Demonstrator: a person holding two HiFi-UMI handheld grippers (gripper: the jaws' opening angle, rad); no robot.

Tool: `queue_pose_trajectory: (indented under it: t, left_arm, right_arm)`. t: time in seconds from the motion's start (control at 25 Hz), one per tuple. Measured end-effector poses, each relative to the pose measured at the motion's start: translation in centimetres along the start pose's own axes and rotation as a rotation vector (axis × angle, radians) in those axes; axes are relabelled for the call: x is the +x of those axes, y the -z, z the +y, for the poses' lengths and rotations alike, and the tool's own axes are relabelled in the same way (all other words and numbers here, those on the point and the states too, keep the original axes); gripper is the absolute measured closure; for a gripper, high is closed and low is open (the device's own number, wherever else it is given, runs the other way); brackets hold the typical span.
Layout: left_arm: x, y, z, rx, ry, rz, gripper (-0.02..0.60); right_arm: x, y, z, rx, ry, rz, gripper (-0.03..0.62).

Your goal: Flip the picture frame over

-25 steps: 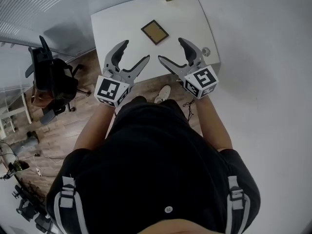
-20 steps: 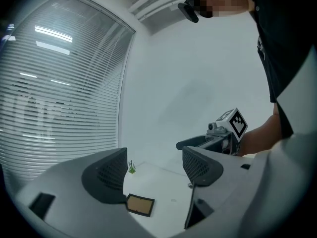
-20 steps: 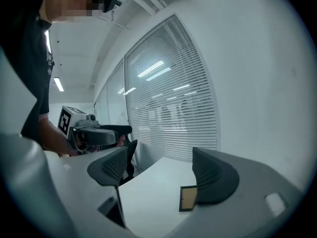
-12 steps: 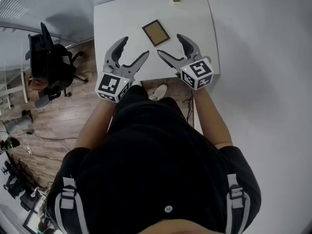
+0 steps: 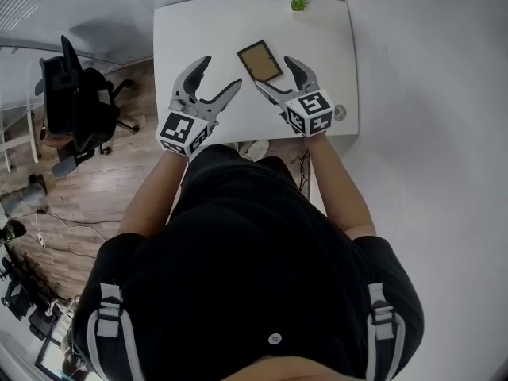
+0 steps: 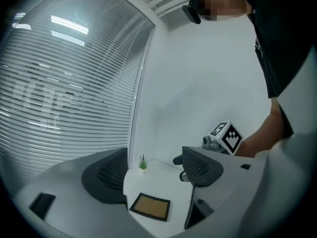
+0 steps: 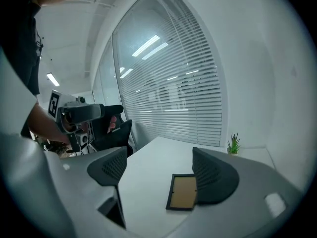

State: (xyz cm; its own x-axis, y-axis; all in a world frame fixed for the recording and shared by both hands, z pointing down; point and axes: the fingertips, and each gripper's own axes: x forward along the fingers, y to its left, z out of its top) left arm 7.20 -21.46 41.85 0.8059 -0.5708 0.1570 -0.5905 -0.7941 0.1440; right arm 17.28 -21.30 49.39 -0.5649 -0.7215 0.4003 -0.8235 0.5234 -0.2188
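Sm plant [image 5: 299, 1] on wht table [image 5: 198, 30] far edge; office chair [image 5: 75, 105] nearby.

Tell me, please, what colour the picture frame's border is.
The picture frame has a black border; clearest in the right gripper view.

Office; white desk [image 5: 198, 34] with a black wheeled office chair [image 5: 75, 101] beside it; glass partition with slatted blinds [image 7: 173, 98], ceiling strip lights [image 7: 146, 46] showing through; wood-look floor [image 5: 103, 197] with loose cables [image 5: 48, 230]; small potted plant [image 5: 299, 1] on the desk's far edge.
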Motion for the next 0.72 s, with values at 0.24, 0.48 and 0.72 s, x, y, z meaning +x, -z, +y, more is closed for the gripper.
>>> queue_pose_trajectory:
  t: [0.24,0.48,0.72]
  left_arm:
    - [2.1,2.3,2.7,-0.007,0.008,0.042,0.230]
    - [3.2,5.2,4.6,-0.032,-0.001,0.066,0.232]
    - [4.9,8.1,6.0,-0.022,-0.004,0.104,0.232]
  right_arm:
    - [4.5,3.2,-1.9,-0.003,0.024,0.114,0.169]
    - [7.7,6.6,-3.2,0.019,0.052,0.210,0.169]
    - [9.9,10.1,-4.8,0.023,0.088,0.303,0.171]
